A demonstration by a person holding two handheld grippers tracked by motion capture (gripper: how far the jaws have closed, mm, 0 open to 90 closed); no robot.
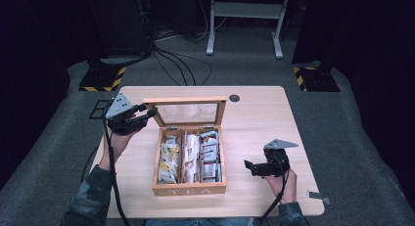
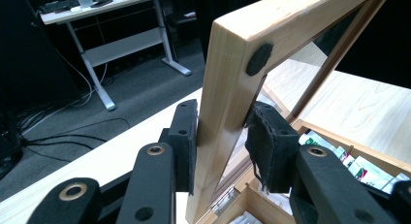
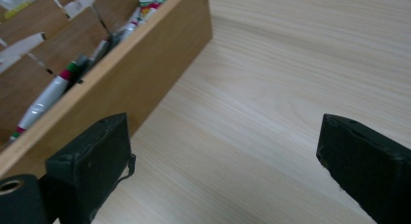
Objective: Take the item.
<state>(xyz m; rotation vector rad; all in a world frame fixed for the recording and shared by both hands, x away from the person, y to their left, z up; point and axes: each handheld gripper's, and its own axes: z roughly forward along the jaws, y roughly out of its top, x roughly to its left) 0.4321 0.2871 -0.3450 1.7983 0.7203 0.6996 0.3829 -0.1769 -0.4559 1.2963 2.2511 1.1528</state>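
Note:
A wooden tea box [image 1: 189,189] stands in the middle of the table with its glass-paned lid [image 1: 186,101] raised upright. Several tea bags [image 1: 191,157] fill its compartments. My left gripper [image 1: 149,112] is shut on the left side of the lid's frame; in the left gripper view the pads [image 2: 186,136] press on both faces of the lid's wooden frame [image 2: 232,54]. My right gripper [image 1: 249,167] hovers open just right of the box. In the right gripper view its jaws [image 3: 223,161] stand wide apart over bare table, beside the box wall [image 3: 121,78] and tea bags [image 3: 48,95].
The light wooden table [image 1: 254,118] has a round black cap [image 1: 234,98] behind the box and a small metal clip [image 1: 318,195] at its near right corner. Cables [image 1: 176,64] lie on the floor beyond. A white desk frame [image 1: 244,11] stands at the back.

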